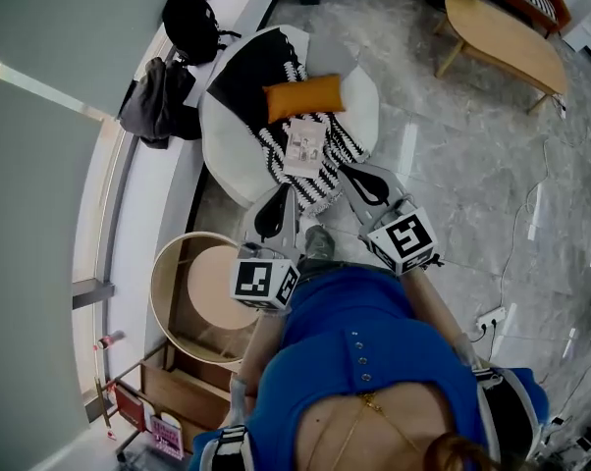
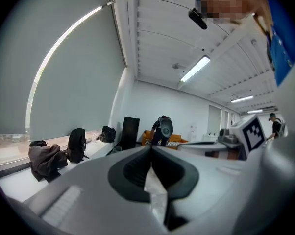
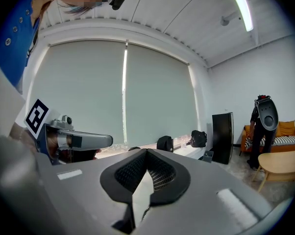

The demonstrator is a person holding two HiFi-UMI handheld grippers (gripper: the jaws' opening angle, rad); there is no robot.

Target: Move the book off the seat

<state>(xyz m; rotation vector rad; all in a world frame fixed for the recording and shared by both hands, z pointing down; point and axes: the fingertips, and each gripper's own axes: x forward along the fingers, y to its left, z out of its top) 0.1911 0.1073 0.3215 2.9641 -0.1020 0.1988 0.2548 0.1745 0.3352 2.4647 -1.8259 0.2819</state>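
Nothing done: the book (image 1: pixel 305 145) lies mid-seat (image 1: pixel 362 101), untouched. My left hand-held gripper (image 1: pixel 279 199) and right hand-held gripper (image 1: pixel 349 172) are clenched, empty, near the seat's front edge.

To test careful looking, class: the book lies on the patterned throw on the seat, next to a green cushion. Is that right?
No, the head view shows an orange cushion. The book lies on the patterned throw on the seat, next to it.
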